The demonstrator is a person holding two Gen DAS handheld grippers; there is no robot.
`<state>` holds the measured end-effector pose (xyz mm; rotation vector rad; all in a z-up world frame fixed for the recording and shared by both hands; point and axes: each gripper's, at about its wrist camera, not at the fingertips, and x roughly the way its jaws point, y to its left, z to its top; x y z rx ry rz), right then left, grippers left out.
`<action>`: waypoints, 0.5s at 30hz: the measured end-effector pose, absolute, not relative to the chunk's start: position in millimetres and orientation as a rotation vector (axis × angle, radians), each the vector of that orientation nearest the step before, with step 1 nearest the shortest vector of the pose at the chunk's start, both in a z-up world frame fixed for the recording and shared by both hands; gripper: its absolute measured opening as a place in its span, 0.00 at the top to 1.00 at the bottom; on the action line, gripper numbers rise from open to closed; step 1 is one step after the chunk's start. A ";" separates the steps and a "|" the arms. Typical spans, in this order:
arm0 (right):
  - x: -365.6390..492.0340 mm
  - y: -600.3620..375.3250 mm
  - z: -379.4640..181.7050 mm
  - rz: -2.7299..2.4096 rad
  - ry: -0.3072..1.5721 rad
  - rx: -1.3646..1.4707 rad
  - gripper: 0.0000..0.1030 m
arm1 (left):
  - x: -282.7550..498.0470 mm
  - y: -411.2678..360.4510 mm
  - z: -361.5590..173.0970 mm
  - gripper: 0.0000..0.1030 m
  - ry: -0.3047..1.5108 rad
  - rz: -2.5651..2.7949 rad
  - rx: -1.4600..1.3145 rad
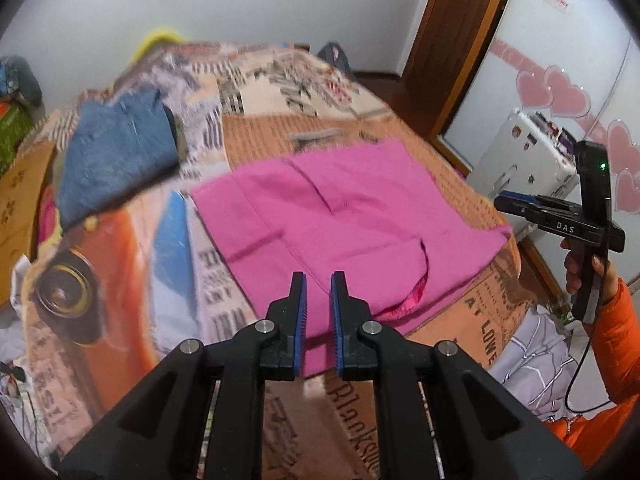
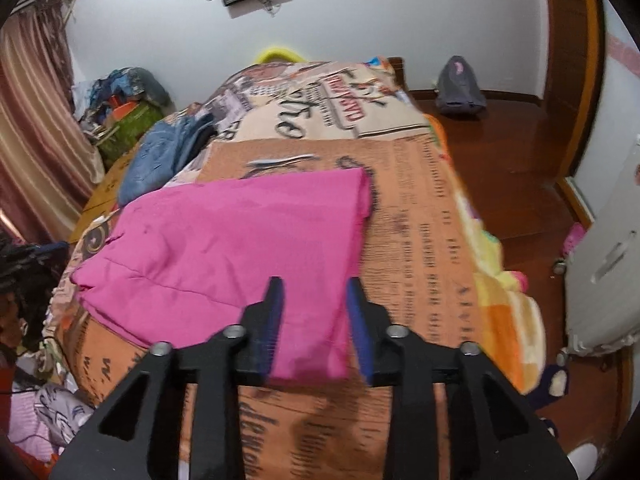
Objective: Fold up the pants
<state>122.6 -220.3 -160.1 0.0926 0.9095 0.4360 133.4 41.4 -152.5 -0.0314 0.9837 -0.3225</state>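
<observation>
The pink pants [image 1: 344, 216] lie folded into a flat rectangle on the printed bedspread [image 1: 256, 96]; they also show in the right wrist view [image 2: 240, 248]. My left gripper [image 1: 319, 280] hovers above the pants' near edge, fingers a little apart and holding nothing. My right gripper [image 2: 316, 284] hovers above the pants' near right corner, open and empty. The right gripper also shows in the left wrist view [image 1: 508, 200], held off the bed's right side.
Folded blue jeans [image 1: 116, 156] lie on the bed's far left, also in the right wrist view [image 2: 160, 160]. A white suitcase [image 1: 520, 152] stands right of the bed. A grey bag [image 2: 460, 88] sits on the wooden floor. Clutter lies left of the bed.
</observation>
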 end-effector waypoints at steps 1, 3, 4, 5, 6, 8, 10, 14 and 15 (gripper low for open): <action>122.6 -214.8 -164.1 0.448 0.916 0.090 0.68 | 133.9 39.1 -158.1 0.91 0.997 -0.322 -0.034; 121.5 -203.5 -175.3 0.473 0.944 0.083 0.68 | 133.1 35.2 -170.4 0.91 1.017 -0.314 -0.036; 121.2 -199.0 -182.4 0.484 0.965 0.078 0.68 | 132.4 34.4 -175.0 0.90 1.024 -0.310 -0.035; 120.4 -194.3 -193.4 0.498 0.997 0.073 0.68 | 130.9 33.6 -180.5 0.90 1.025 -0.302 -0.036; 120.2 -191.1 -200.5 0.506 1.022 0.070 0.68 | 129.6 33.6 -182.1 0.88 1.020 -0.296 -0.036; 117.5 -187.8 -213.4 0.513 1.048 0.075 0.68 | 128.0 34.3 -181.7 0.86 1.014 -0.292 -0.037; 118.4 -188.8 -211.6 0.515 1.053 0.089 0.68 | 130.4 37.8 -175.0 0.86 1.013 -0.285 -0.039; 124.8 -195.9 -196.5 0.495 1.025 0.056 0.68 | 140.6 52.5 -154.9 0.84 0.964 -0.238 -0.027; 128.1 -197.8 -191.7 0.489 1.015 0.046 0.68 | 145.2 57.0 -150.8 0.80 0.955 -0.223 -0.029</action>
